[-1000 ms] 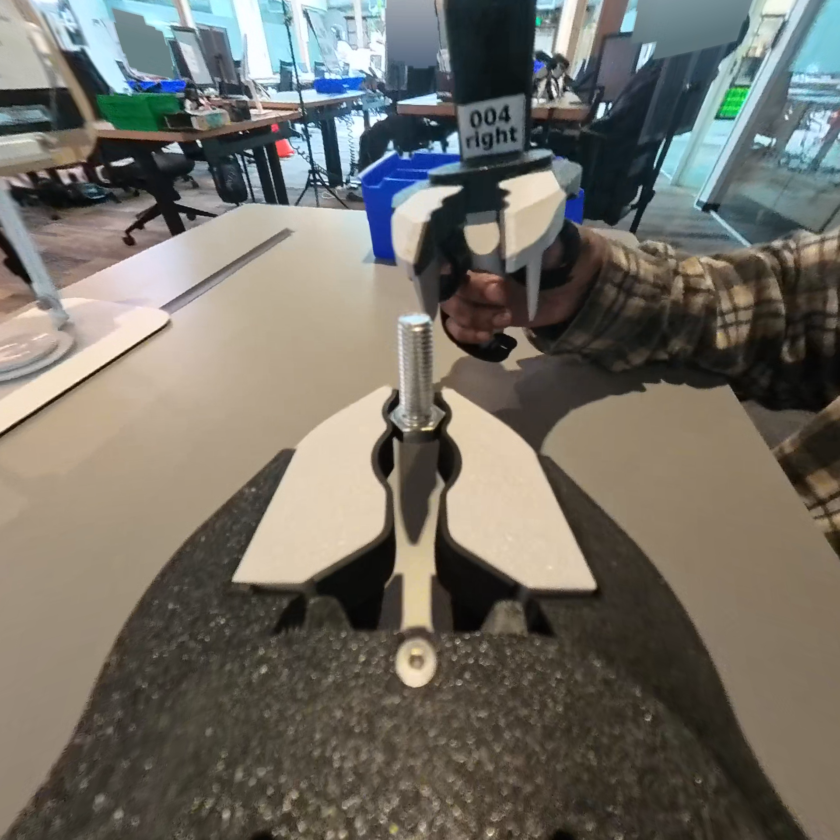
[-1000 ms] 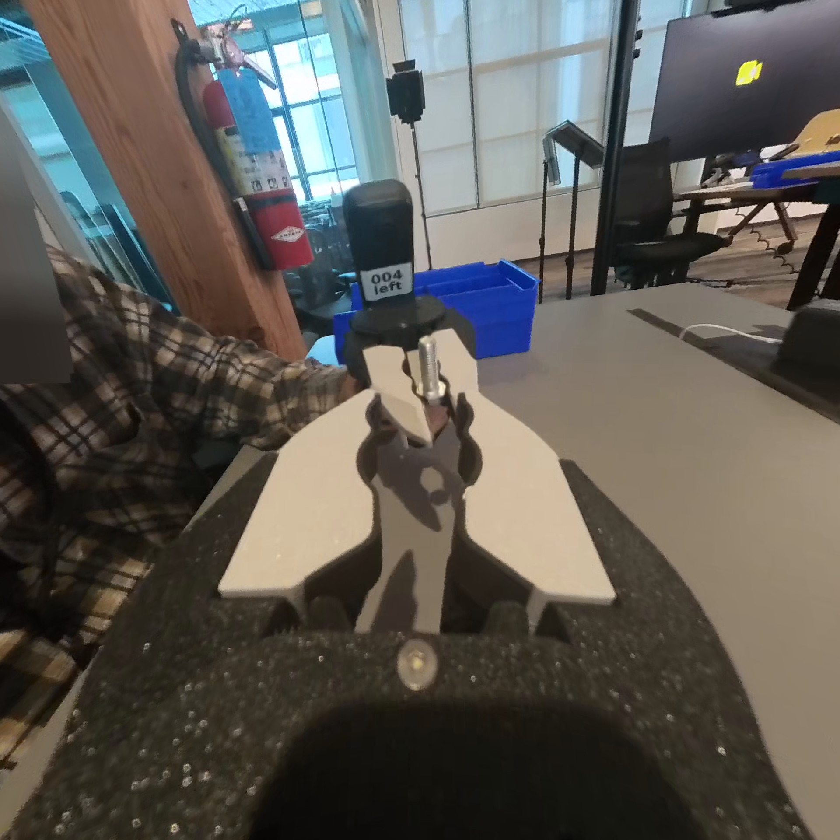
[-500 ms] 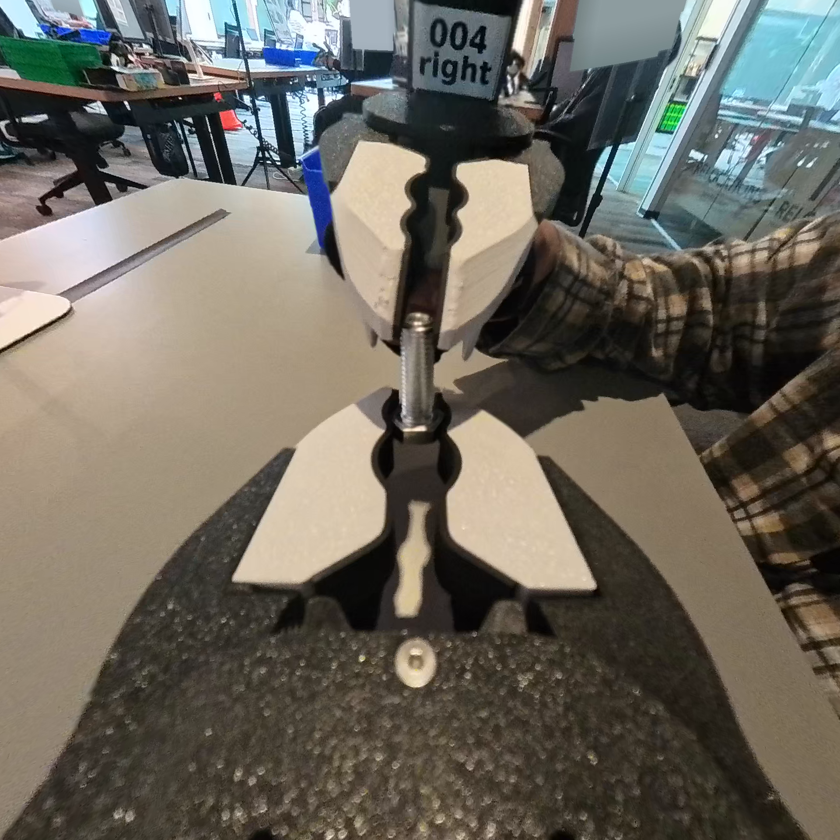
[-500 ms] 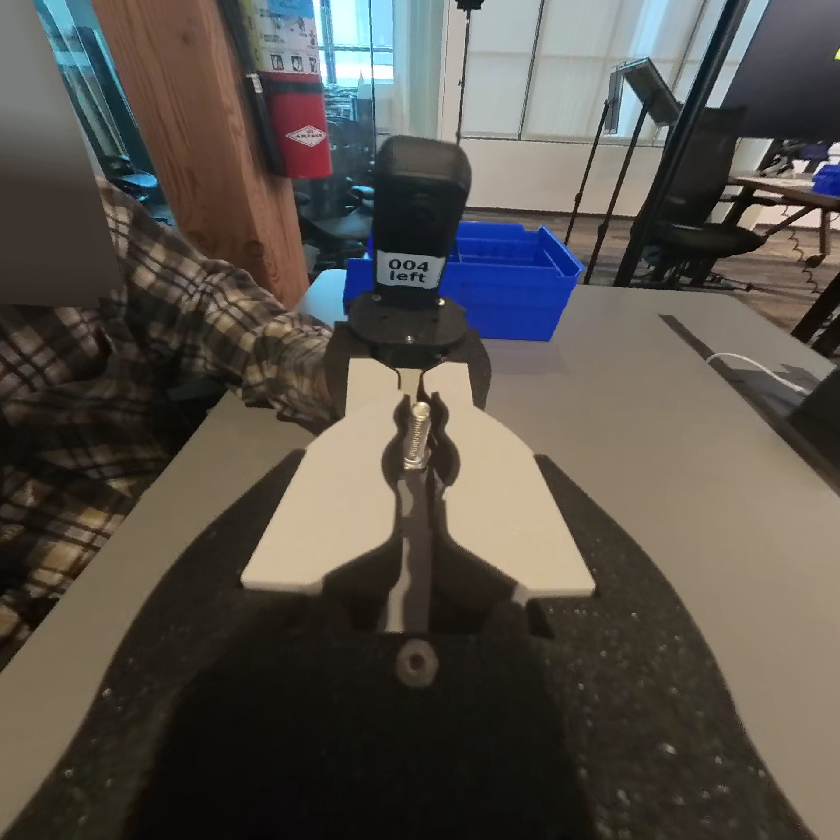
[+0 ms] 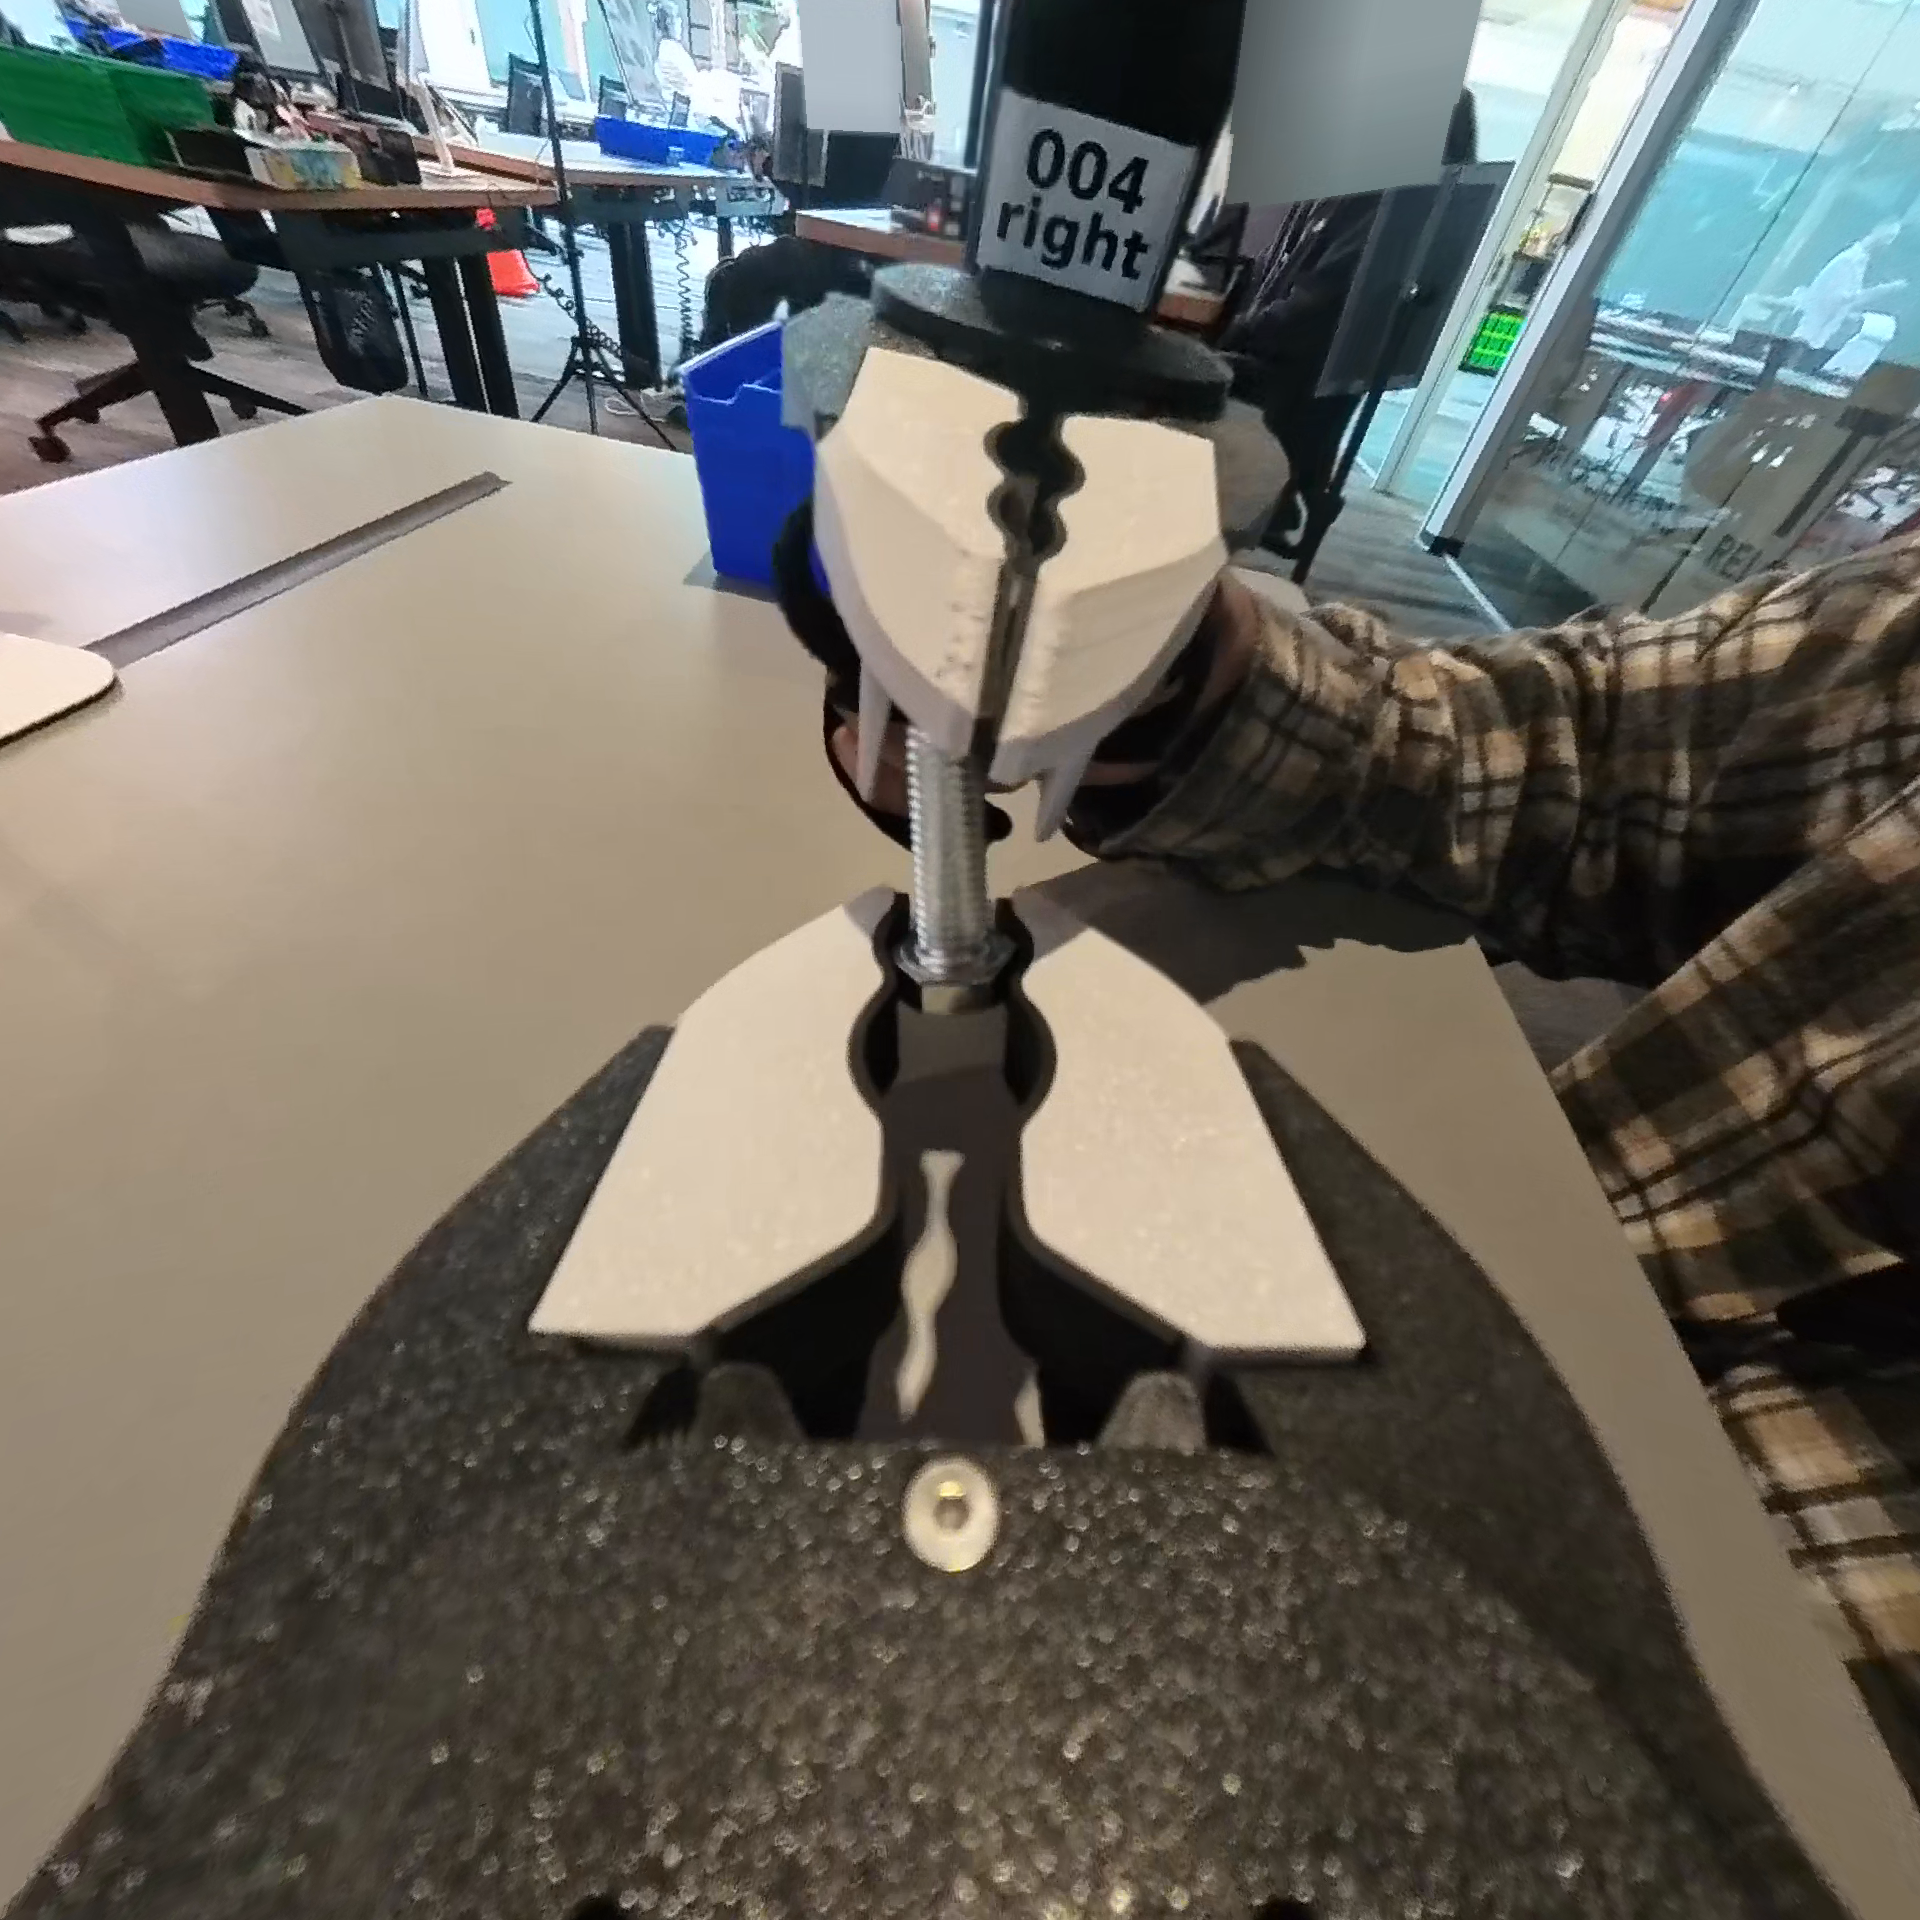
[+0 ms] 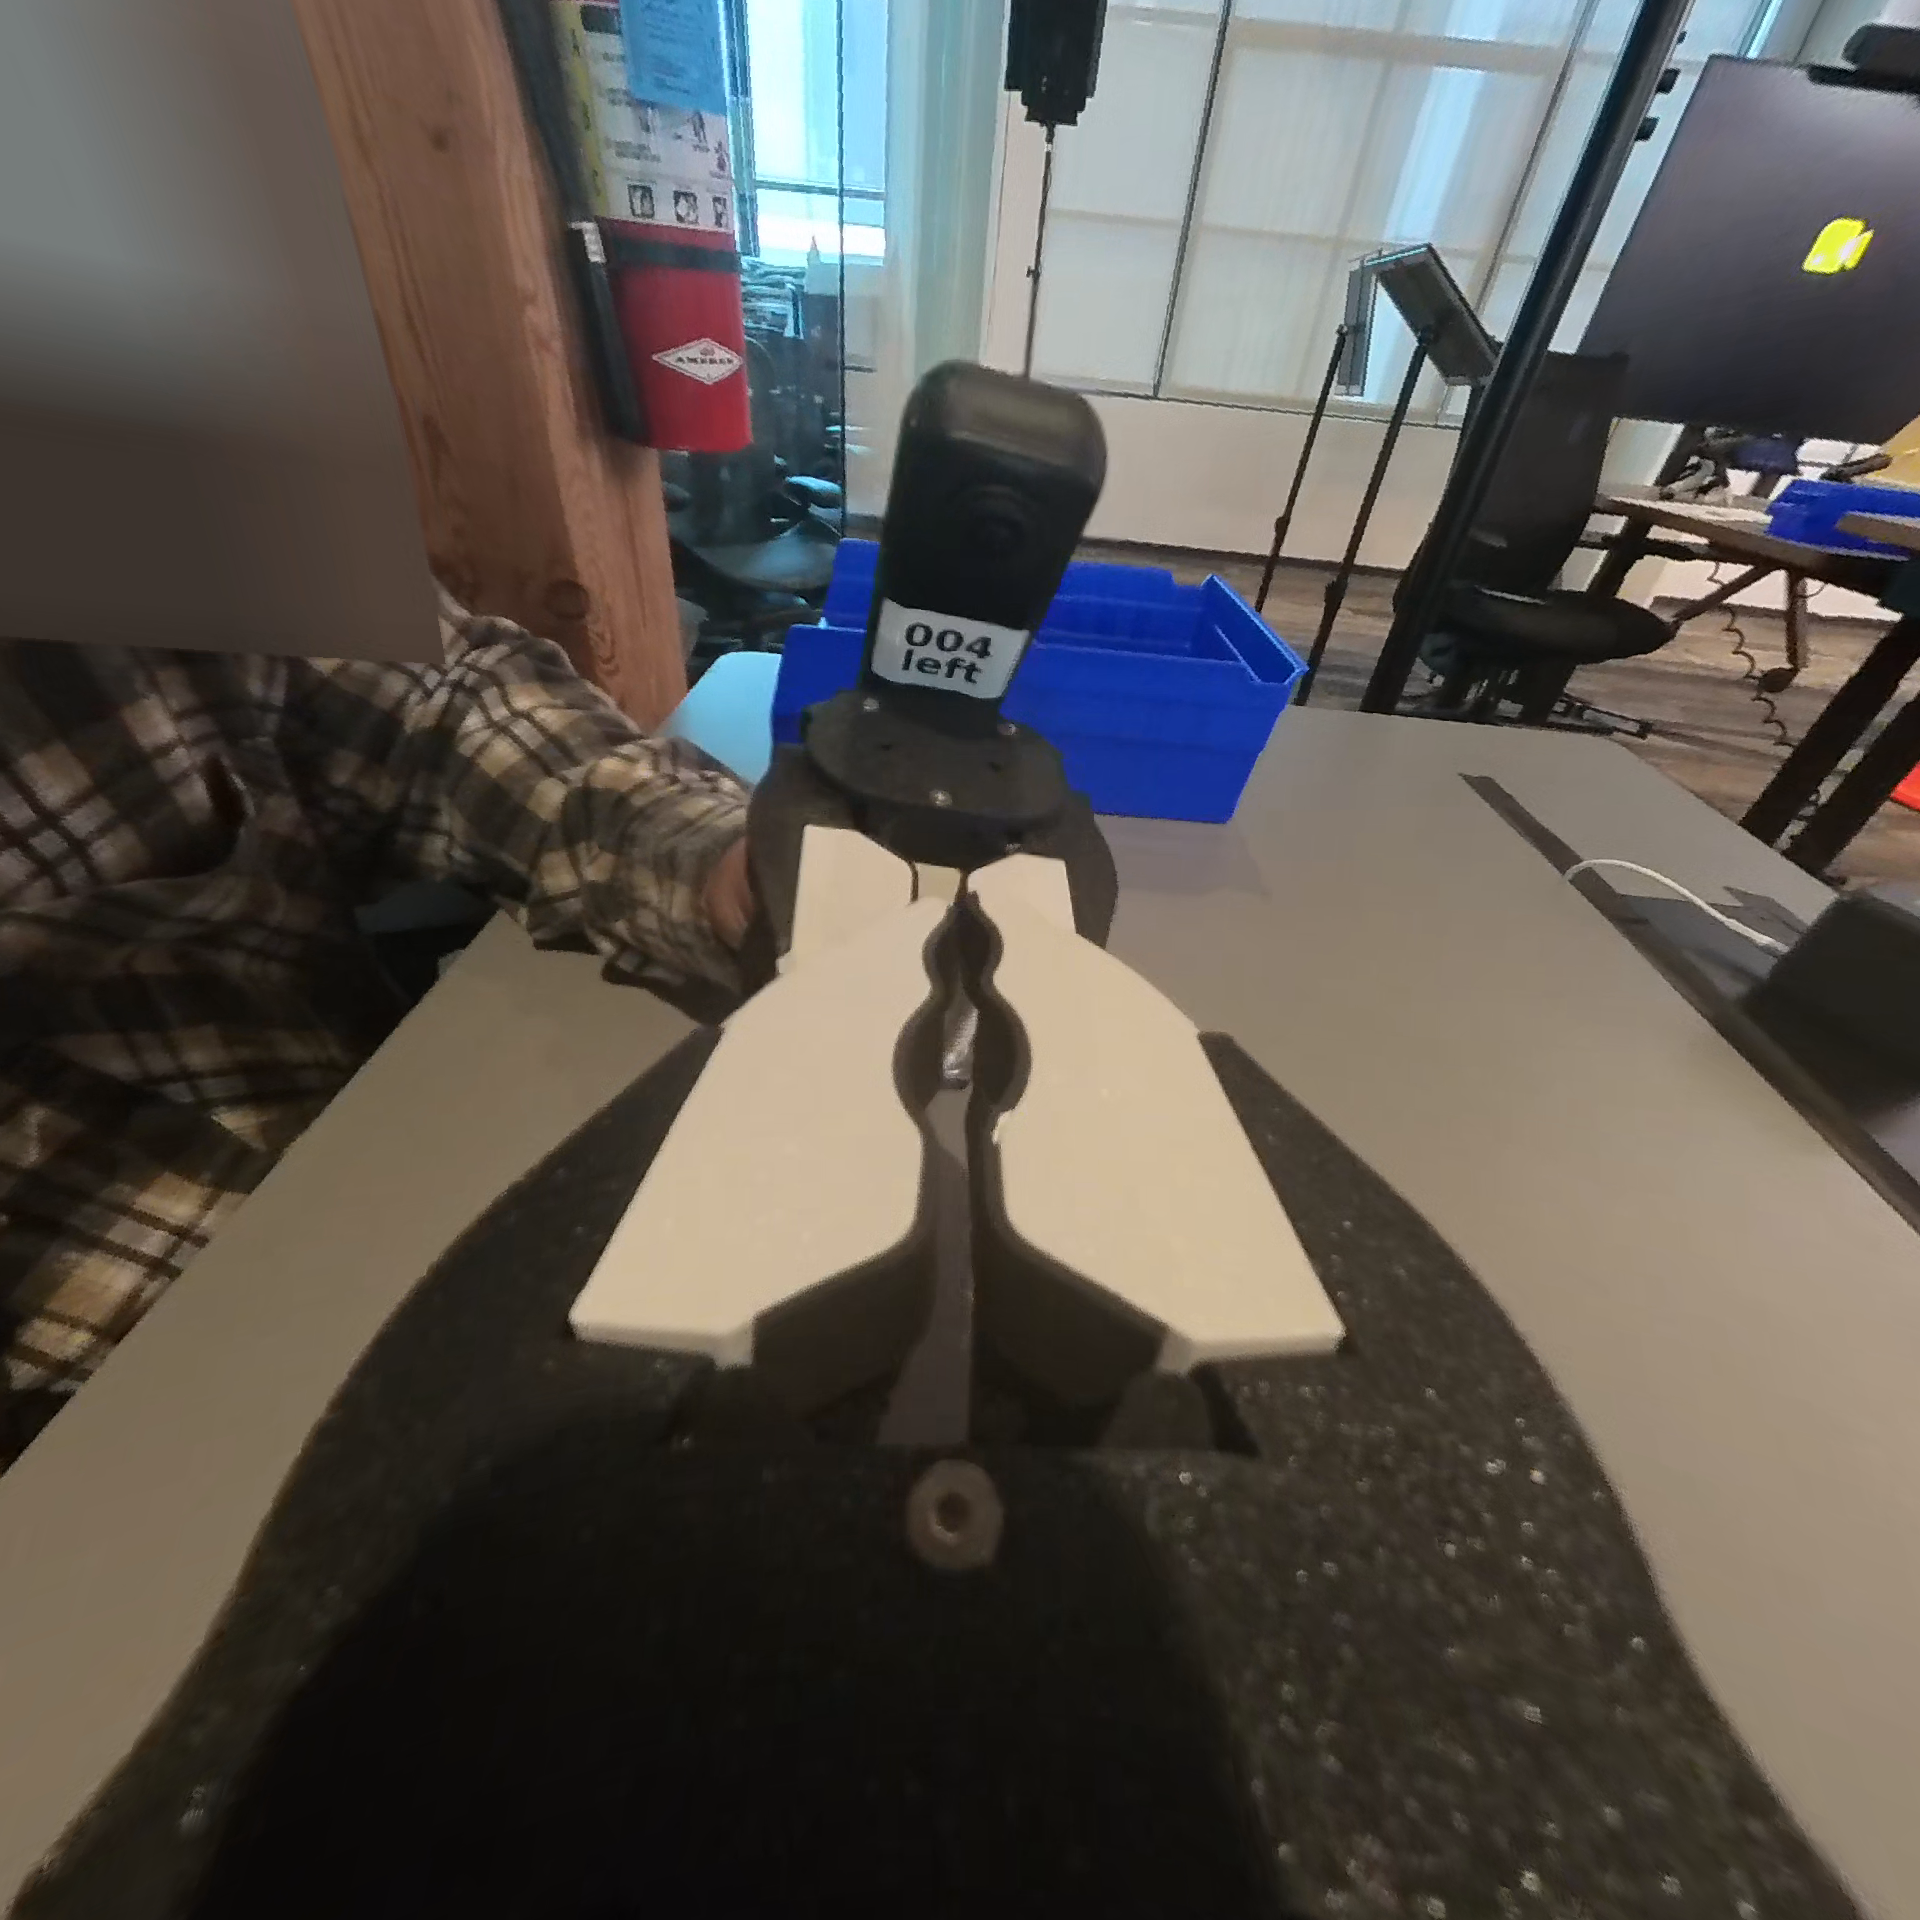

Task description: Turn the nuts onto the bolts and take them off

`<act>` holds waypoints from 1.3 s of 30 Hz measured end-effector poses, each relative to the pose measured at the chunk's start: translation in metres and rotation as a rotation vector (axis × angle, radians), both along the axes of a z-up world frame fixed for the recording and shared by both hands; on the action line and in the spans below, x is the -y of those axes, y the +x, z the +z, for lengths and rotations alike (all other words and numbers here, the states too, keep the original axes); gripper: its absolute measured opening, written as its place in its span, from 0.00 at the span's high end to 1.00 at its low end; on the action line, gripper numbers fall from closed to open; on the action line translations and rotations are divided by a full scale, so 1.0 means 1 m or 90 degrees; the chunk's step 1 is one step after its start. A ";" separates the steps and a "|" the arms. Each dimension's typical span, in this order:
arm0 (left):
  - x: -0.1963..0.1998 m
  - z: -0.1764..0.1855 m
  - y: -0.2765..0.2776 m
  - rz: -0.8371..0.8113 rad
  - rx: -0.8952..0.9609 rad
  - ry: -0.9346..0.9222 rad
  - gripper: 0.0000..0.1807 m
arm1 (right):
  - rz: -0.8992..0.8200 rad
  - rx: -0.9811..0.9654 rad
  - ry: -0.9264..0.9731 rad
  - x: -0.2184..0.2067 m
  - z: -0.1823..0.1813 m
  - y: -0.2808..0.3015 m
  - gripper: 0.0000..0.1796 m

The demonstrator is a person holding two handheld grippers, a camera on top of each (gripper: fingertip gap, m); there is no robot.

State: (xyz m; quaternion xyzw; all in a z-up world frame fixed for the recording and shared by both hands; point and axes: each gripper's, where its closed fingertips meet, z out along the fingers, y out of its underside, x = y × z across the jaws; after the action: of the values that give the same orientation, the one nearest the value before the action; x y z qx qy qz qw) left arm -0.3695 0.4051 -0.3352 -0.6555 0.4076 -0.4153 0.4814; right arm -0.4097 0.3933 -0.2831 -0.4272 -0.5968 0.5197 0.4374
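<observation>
A silver threaded bolt point(image 5: 940, 831) stands upright above the grey table point(image 5: 416, 831). My left gripper point(image 5: 948, 971) is shut on the hex nut point(image 5: 948, 961) at the bolt's lower end. My right gripper point(image 5: 987, 727) faces it from the far side and is shut around the bolt's upper end, which is hidden inside its white fingers point(image 5: 904, 540). In the right wrist view my right gripper point(image 6: 961, 925) has its jaws nearly touching, and a short piece of the bolt point(image 6: 958, 1039) shows in the hollow between them. The left gripper's white fingers point(image 6: 842, 894) sit just behind.
A blue bin point(image 6: 1143, 707) stands at the table's far edge and also shows in the left wrist view point(image 5: 743, 468). A white pad point(image 5: 42, 686) lies at the left. A white cable point(image 6: 1631, 883) and a dark box point(image 6: 1839, 977) lie at the right. Plaid sleeves point(image 5: 1558, 748) reach in. The tips of one gripper are about 6 cm away from the tips of the other.
My right gripper, open and behind the bolt one second ago, has moved in over the bolt's top and shut on it. My left gripper has kept hold of the nut.
</observation>
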 end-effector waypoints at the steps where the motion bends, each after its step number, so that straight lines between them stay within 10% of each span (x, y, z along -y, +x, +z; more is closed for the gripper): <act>1: 0.000 0.000 0.001 0.000 -0.002 0.004 0.92 | 0.004 0.000 -0.001 0.001 0.000 0.000 1.00; 13: 0.001 0.002 0.001 0.002 -0.004 0.033 0.92 | 0.032 -0.022 -0.128 0.000 0.004 0.004 0.85; 39: 0.006 0.011 0.001 -0.009 0.016 0.053 0.91 | 0.034 -0.028 -0.117 0.007 -0.001 -0.001 0.95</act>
State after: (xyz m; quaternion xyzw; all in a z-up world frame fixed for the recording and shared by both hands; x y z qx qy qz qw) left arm -0.3681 0.3995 -0.3244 -0.6265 0.4230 -0.4096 0.5107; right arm -0.4111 0.3867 -0.2844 -0.4379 -0.5478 0.5930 0.3956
